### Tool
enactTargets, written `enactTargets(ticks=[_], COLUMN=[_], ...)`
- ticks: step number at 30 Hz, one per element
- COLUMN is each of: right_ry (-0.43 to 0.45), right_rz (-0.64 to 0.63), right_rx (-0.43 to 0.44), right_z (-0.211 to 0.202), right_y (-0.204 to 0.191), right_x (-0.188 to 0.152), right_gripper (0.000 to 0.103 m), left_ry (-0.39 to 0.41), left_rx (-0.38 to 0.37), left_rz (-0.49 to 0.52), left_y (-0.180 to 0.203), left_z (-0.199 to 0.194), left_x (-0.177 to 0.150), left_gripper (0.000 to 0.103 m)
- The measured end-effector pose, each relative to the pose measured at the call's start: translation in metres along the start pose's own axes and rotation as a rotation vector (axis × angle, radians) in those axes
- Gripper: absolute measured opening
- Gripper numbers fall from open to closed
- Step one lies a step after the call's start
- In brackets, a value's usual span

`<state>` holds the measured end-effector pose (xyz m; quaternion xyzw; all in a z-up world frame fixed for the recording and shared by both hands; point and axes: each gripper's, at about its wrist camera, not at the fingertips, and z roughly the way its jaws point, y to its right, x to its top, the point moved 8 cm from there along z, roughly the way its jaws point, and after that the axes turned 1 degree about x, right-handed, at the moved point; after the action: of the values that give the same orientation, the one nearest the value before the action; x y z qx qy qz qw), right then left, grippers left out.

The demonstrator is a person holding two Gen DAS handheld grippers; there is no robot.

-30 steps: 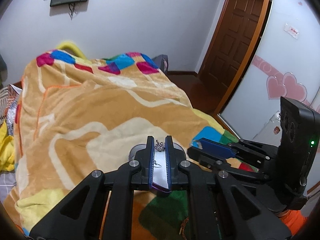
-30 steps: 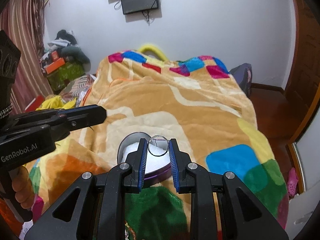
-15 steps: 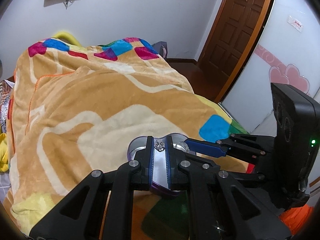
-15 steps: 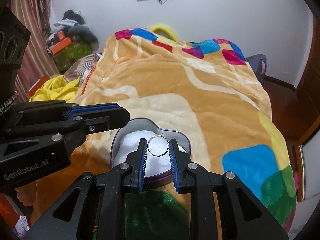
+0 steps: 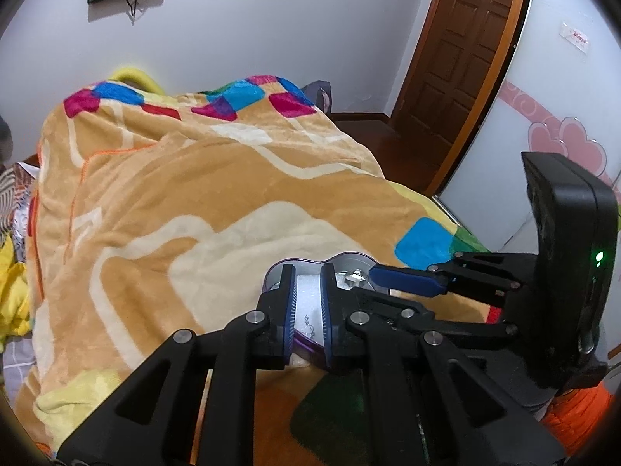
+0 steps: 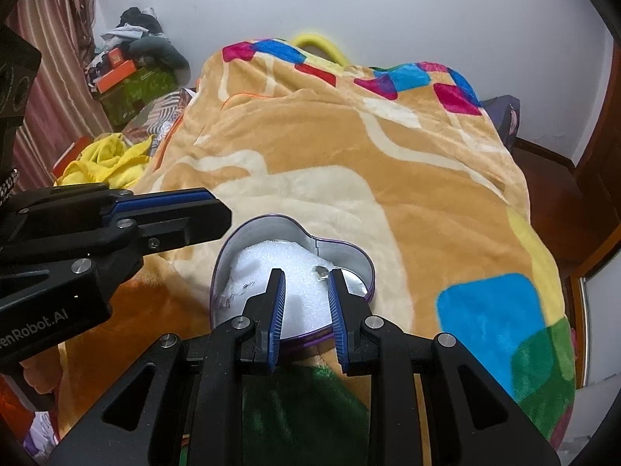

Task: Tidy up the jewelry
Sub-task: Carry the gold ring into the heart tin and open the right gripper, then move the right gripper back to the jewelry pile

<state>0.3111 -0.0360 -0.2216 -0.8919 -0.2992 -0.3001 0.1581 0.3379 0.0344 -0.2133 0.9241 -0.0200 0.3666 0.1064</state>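
While the right gripper [image 6: 306, 275] is held slightly apart over the tin [image 6: 341, 256], the ring [image 6: 320, 272] is seen on the foam by its right fingertip; the left gripper [image 6: 225, 215] is kept shut, farther left.

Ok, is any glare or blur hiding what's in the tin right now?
Left wrist view: sharp, but little of the tin shows, with one bright glint inside it. Right wrist view: sharp, the white foam is nearly washed out, and the fisheye bends the edges.

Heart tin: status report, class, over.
Left tongs shut. Right tongs over heart tin, ring at their tip, grip unclear. Nothing blocking the tin.
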Motion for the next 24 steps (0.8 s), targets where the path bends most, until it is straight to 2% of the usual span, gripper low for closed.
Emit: enactTargets(ticks=[12,14,16,18,24], right_ry=[0.090,0.103,0.118,0.140,0.159], right_rz=[0.038,0.049,0.063,0.071,0.095], right_rx=[-0.055,-0.063,-0.069,-0.085,-0.104], right_z=[-0.052,-0.061,-0.072,-0.083,-0.100], right_y=[0.004,0.005,0.005,0.005,0.003], right_x=[0.001,-0.001,-0.005,-0.008,-0.022], right_gripper=[0.021,0.023,0.031,0.035,0.035], left_ry=[0.050,0.056,0.060,0.062,0.053], left_rx=[0.063,0.078,0.082,0.088,0.106], left_rz=[0.009,0.012,0.013,0.016,0.031], left_y=[0.004,0.006,0.008,0.010,0.019], left_z=[-0.044,-0.051,-0.059,-0.066,-0.080], left_x=[-0.007,-0.010,-0.014,-0.019,-0.038], left_gripper=[0.033,0.038,0.043,0.048,0.054])
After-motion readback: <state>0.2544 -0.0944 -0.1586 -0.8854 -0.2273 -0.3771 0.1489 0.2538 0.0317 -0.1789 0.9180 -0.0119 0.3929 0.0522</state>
